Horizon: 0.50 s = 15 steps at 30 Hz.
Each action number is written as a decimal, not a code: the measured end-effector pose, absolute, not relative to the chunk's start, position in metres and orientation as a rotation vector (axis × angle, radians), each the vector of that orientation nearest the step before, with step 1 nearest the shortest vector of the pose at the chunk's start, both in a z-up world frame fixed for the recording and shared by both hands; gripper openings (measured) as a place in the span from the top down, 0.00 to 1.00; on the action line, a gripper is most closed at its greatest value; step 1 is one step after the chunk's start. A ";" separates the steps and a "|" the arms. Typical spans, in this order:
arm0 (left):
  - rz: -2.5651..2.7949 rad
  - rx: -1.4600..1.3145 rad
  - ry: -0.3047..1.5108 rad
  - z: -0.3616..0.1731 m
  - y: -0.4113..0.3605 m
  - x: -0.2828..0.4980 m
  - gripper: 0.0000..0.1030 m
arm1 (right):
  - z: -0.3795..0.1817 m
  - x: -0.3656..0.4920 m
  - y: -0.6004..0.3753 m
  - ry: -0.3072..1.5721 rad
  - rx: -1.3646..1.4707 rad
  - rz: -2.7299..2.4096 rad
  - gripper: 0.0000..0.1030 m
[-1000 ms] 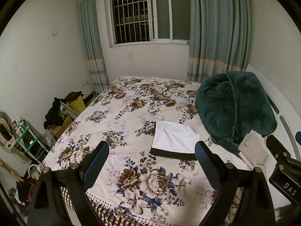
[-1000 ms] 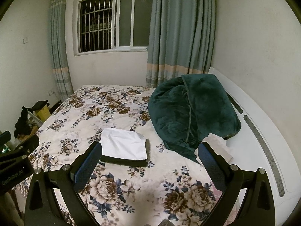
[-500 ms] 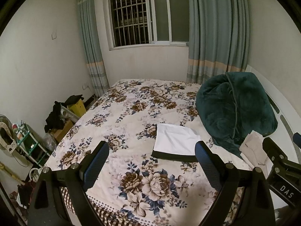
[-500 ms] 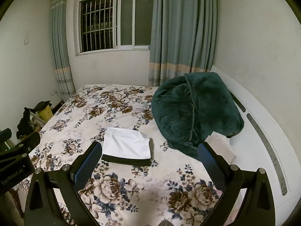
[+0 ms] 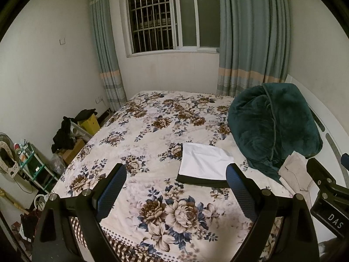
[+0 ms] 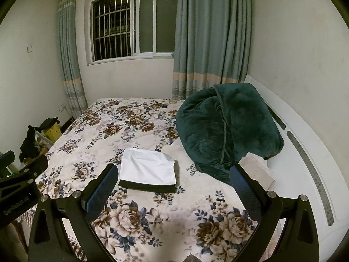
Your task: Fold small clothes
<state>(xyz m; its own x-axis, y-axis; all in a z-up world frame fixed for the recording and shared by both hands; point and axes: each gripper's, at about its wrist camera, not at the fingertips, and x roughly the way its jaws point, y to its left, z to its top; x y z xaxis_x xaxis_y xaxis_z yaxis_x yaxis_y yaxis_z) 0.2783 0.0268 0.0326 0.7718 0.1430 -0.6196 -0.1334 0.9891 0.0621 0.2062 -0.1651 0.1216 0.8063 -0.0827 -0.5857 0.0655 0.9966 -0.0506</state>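
Observation:
A folded white garment [image 5: 204, 162] lies on top of a folded black one [image 5: 202, 180] on the floral bed [image 5: 152, 144]; the stack also shows in the right wrist view [image 6: 148, 169]. My left gripper [image 5: 175, 188] is open and empty, held above the bed's near edge, well short of the stack. My right gripper [image 6: 173, 191] is open and empty, also back from the stack. A crumpled beige cloth [image 5: 296, 173] lies to the right by the headboard, seen in the right wrist view too [image 6: 257, 170].
A bunched dark green blanket [image 6: 226, 126] sits at the bed's right side against the white headboard [image 6: 305, 148]. Left of the bed stand boxes with dark clothes [image 5: 72, 131] and a small shelf [image 5: 32, 168]. A barred window [image 5: 165, 19] and curtains are behind.
Both grippers have drawn back and risen slightly from the bed; the folded stack looks smaller and farther. Both stay open. Nothing on the bed moved.

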 end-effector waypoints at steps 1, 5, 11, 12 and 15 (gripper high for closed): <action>0.150 0.015 0.672 0.033 0.027 0.278 0.10 | 0.121 0.205 -0.167 0.629 -0.026 -0.078 0.00; 0.148 0.015 0.673 0.033 0.027 0.279 0.10 | 0.122 0.205 -0.161 0.629 -0.026 -0.078 0.00; 0.150 0.014 0.674 0.033 0.027 0.278 0.10 | 0.122 0.205 -0.160 0.629 -0.025 -0.078 0.00; 0.149 0.014 0.674 0.033 0.028 0.279 0.10 | 0.122 0.205 -0.160 0.630 -0.026 -0.078 0.00; 0.155 0.015 0.674 0.033 0.028 0.279 0.10 | 0.122 0.203 -0.160 0.630 -0.025 -0.080 0.00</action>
